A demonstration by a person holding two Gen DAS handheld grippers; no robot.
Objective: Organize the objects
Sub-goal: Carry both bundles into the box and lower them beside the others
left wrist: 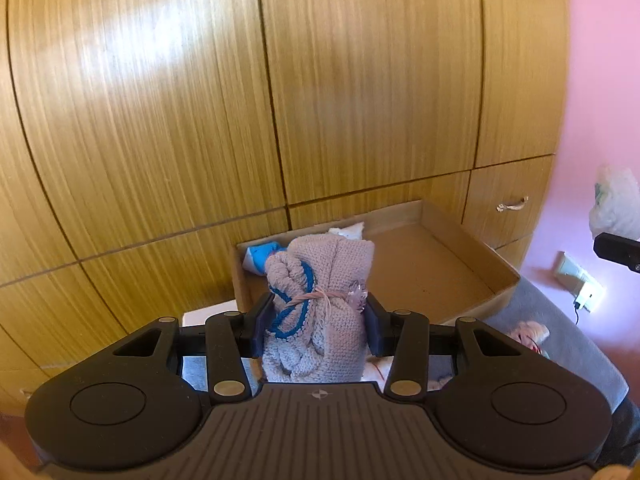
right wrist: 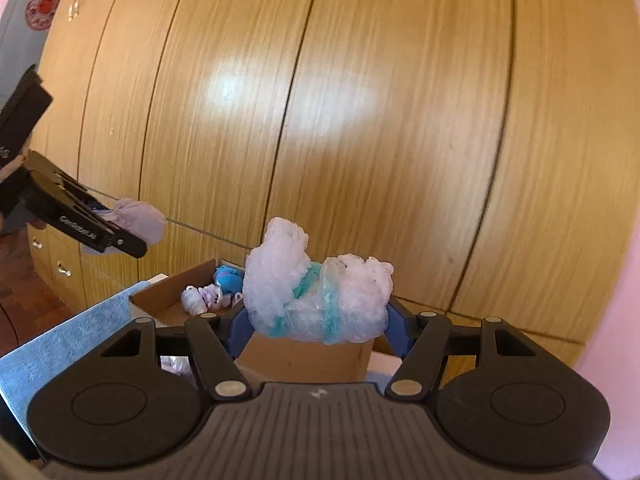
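My left gripper (left wrist: 316, 316) is shut on a rolled lilac knitted cloth (left wrist: 324, 280) with blue edging, tied by a pink band, held in the air above an open cardboard box (left wrist: 460, 264). A blue bundle (left wrist: 262, 254) and a white one (left wrist: 348, 230) lie in the box's far left corner. My right gripper (right wrist: 318, 322) is shut on a crumpled clear plastic bag with teal print (right wrist: 320, 296), also lifted above the box (right wrist: 304, 354). The left gripper (right wrist: 116, 236) with its lilac cloth (right wrist: 140, 220) shows at the left of the right wrist view.
A wooden wardrobe (left wrist: 280, 80) with drawers and metal handles (left wrist: 512, 204) fills the background. A grey cloth-covered surface (left wrist: 560, 328) carries the box, with pink items (left wrist: 528, 332) on it. A blue towel (right wrist: 60, 344) lies at the left. A pink wall with a socket (left wrist: 580, 284) is on the right.
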